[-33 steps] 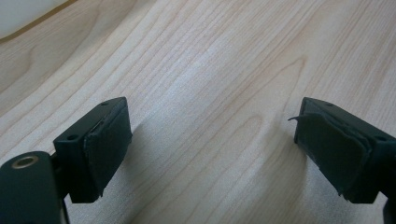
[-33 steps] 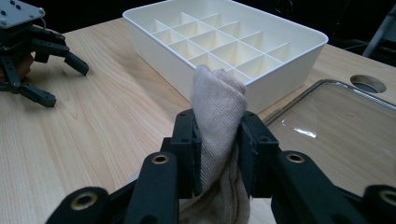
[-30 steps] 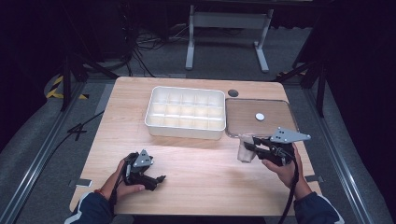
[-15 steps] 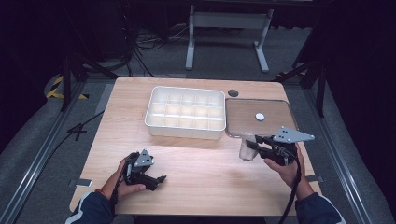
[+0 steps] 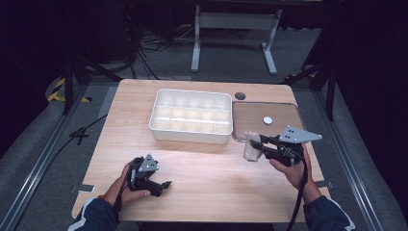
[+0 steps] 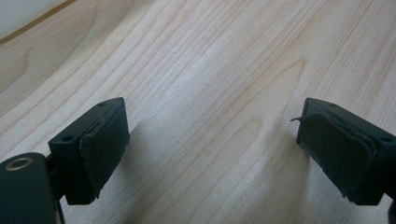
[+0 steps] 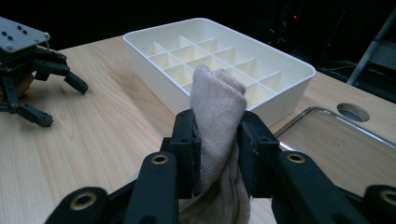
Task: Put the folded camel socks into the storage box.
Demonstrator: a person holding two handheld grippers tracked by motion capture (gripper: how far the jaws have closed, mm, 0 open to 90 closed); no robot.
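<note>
High view first: the right gripper point(image 5: 253, 144) sits at the right side of the wooden table point(image 5: 211, 168), just in front of the clear lid point(image 5: 284, 126), and it has a beige cloth point(image 5: 251, 150) clamped between its jaws. From the right gripper view you get the close look: both black pads press into the cloth point(image 7: 217, 121), which bunches up above the jaws and hangs in folds below them. Firm grip, jaws drawn in narrow around the fabric.

Beyond the cloth lies the white divided tray point(image 7: 261, 65), its rows of small compartments open to the camera, near the cloth but apart from it. In the high view the tray point(image 5: 159, 122) sits at the middle of the table, its right side just beside the clear lid, and a small white disc point(image 5: 267, 120) shows on the lid.

Over on the near left, the left gripper point(image 5: 161, 185) rests low at the tabletop in the person's hand, well apart from the tray. Its own view shows the two pads spread wide over bare wood grain point(image 6: 210, 93), nothing between them.
</note>
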